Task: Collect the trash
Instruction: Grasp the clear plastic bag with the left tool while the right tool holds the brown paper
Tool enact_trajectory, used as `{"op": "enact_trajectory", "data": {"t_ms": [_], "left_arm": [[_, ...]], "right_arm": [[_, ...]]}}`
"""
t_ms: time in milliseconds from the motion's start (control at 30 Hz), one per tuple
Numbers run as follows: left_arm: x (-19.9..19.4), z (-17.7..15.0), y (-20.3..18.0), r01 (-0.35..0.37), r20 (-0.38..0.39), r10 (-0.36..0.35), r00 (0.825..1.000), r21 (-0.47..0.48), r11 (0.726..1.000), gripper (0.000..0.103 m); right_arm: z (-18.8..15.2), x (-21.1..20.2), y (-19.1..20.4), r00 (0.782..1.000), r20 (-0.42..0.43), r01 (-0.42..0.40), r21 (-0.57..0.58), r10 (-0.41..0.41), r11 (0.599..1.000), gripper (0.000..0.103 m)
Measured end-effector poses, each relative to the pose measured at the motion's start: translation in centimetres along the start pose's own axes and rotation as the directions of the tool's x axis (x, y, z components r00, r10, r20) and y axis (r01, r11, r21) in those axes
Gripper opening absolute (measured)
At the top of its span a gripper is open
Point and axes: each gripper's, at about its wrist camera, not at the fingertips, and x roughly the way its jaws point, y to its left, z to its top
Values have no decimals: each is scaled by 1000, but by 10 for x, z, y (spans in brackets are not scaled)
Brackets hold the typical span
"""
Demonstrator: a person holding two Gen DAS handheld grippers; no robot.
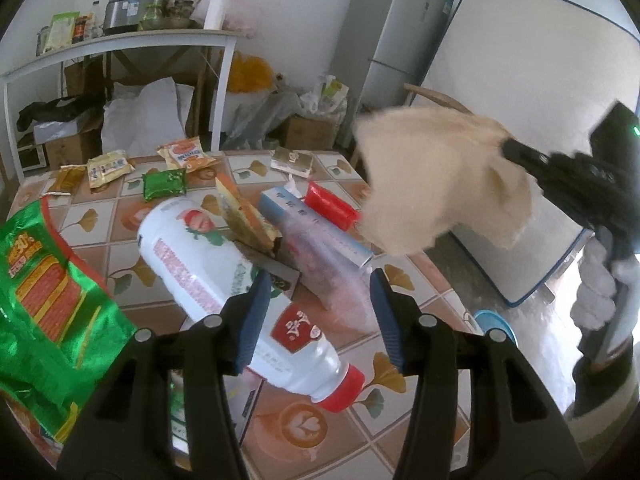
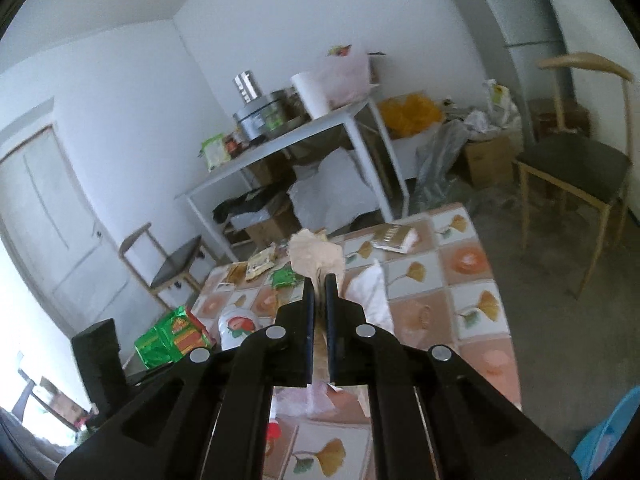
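Left tongs (image 1: 316, 312) sit nearest the lens, blue pads wide apart and holding nothing, hovering just above the white plastic bottle (image 1: 224, 276) with the red cap, which lies on its side on the tiled desk (image 1: 304, 432). Right tongs (image 2: 319, 294) are pinched together on a crumpled beige paper (image 2: 316, 256); the left view shows the same wad (image 1: 436, 184) lifted off the desk, hanging in the air past its right edge. Blue basin (image 1: 492, 322) sits on the floor below that edge, possibly the bin, can't confirm. Lots still uncollected: big green foil snack bag (image 1: 52, 304) at left, small green packet (image 1: 165, 184), yellow and orange snack wrappers (image 1: 110, 166) at the far side, blue-white carton (image 1: 316, 224) with a red pack (image 1: 330, 205) beside it, a clear plastic bag (image 1: 340, 284) touching the carton, gold-cover booklet (image 1: 291, 160) near the far edge. Judgement: task early, one piece in hand and not yet dropped, nearly everything else left on the desk; bottle looks like the next pick for the left side.
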Motion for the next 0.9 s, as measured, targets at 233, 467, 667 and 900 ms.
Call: {"op": "enact_trajectory", "data": {"t_ms": [233, 467, 667, 900], "left_arm": [[16, 2, -7, 11, -46, -12, 999, -7, 1000, 55], [34, 3, -13, -65, -101, 67, 993, 20, 998, 55], [54, 7, -20, -81, -152, 87, 985, 42, 996, 54], [74, 7, -26, -121, -195, 132, 972, 67, 990, 36]], "right_arm": [[-23, -16, -29, 998, -19, 59, 87, -57, 995, 6], [-47, -13, -49, 996, -60, 70, 156, -61, 985, 6], [-56, -12, -51, 996, -72, 64, 156, -53, 986, 6], [-58, -14, -51, 997, -67, 53, 154, -43, 987, 6]]}}
